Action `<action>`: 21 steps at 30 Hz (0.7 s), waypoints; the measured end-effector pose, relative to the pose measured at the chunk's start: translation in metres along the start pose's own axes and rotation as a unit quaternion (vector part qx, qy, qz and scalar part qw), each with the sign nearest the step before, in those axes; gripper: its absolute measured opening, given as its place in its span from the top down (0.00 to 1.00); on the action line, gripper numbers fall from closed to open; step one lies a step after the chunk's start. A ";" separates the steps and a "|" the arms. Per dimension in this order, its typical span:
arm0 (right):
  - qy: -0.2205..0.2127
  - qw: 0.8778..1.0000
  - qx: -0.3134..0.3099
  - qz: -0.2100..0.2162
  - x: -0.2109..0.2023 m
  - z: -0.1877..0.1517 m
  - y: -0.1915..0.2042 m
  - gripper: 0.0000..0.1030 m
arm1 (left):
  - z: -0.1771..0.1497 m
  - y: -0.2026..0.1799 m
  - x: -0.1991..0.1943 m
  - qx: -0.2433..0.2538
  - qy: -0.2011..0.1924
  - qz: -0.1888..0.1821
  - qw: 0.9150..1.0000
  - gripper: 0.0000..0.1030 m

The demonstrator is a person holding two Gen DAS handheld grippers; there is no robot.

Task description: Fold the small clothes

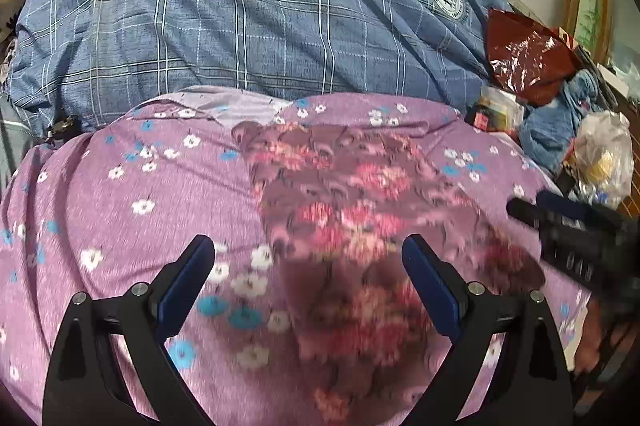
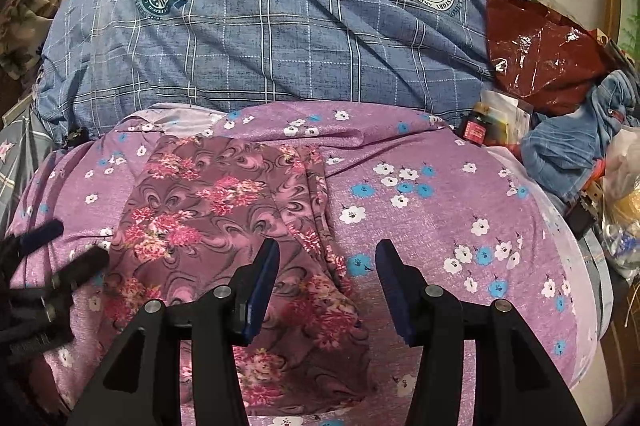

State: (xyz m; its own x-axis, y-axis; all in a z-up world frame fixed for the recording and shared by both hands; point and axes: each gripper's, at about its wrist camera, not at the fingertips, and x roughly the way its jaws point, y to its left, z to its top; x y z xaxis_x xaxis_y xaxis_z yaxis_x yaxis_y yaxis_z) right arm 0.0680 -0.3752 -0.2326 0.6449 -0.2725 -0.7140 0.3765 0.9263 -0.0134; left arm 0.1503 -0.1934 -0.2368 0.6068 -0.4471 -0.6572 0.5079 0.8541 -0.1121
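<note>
From my left wrist, my left gripper (image 1: 308,258) hangs spread wide with nothing between its pads, above the floral garment (image 1: 360,218) on the purple bedsheet (image 1: 120,186).

From my right wrist, my right gripper (image 2: 328,258) is half spread and empty, over the garment's right edge near the sheet's front edge.

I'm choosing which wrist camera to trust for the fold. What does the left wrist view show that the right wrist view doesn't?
Only the left wrist view: the left gripper head-on, jaws wide and empty above the blurred floral garment.

Only the right wrist view: the garment's right edge and folds in sharp detail, between the half-open, empty jaws of the right gripper.

Both: the purple flowered sheet, blue plaid quilt, red plastic bag, and the other gripper at the frame edge.
</note>
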 end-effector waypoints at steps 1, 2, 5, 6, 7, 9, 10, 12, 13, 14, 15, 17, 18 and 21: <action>0.002 1.000 -0.001 -0.003 0.002 -0.001 0.000 0.49 | 0.004 0.002 0.006 -0.004 0.004 -0.002 1.000 0.07; 0.003 1.000 -0.002 -0.007 0.005 -0.001 0.000 0.49 | 0.005 0.004 0.011 -0.010 0.008 -0.004 1.000 0.07; 0.011 1.000 -0.004 -0.004 0.013 -0.002 0.000 0.48 | 0.000 0.013 0.021 -0.028 0.020 -0.015 0.999 0.07; 0.017 1.000 -0.001 0.007 0.016 -0.002 -0.001 0.48 | -0.004 0.016 0.025 -0.032 0.025 -0.017 0.999 0.07; 0.023 1.000 0.005 0.021 0.020 -0.002 -0.003 0.48 | -0.006 0.019 0.029 -0.034 0.033 -0.019 0.999 0.07; 0.038 0.997 0.029 0.057 0.028 -0.001 -0.013 0.48 | -0.007 0.021 0.034 -0.034 0.050 -0.034 0.998 0.07; 0.044 0.995 0.045 0.076 0.031 -0.001 -0.019 0.48 | -0.007 0.022 0.035 -0.033 0.058 -0.046 0.997 0.07; 0.053 0.989 0.084 0.106 0.038 0.000 -0.033 0.43 | -0.005 0.021 0.039 -0.024 0.086 -0.087 0.992 0.07; 0.060 0.985 0.103 0.122 0.043 0.000 -0.041 0.37 | -0.004 0.021 0.041 -0.022 0.100 -0.100 0.990 0.07; 0.069 0.981 0.119 0.136 0.049 0.000 -0.048 0.35 | -0.004 0.022 0.043 -0.027 0.109 -0.107 0.988 0.07; 0.079 0.975 0.141 0.153 0.055 0.000 -0.056 0.35 | -0.004 0.026 0.045 -0.037 0.118 -0.115 0.986 0.07; 0.091 0.962 0.177 0.187 0.066 -0.001 -0.068 0.35 | -0.002 0.032 0.048 -0.054 0.133 -0.136 0.980 0.07; 0.100 0.953 0.195 0.211 0.073 -0.001 -0.074 0.35 | -0.002 0.034 0.051 -0.060 0.148 -0.154 0.975 0.07; 0.120 0.934 0.225 0.251 0.090 0.000 -0.082 0.34 | -0.003 0.037 0.062 -0.077 0.180 -0.185 0.963 0.07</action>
State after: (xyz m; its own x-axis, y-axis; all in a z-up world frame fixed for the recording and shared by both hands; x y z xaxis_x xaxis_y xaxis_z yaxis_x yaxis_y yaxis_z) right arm 0.0950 -0.4757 -0.2962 0.6685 0.2817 -0.6883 0.3433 0.7041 0.6216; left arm 0.2045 -0.1884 -0.2838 0.1359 -0.6308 -0.7639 0.5359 0.6954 -0.4788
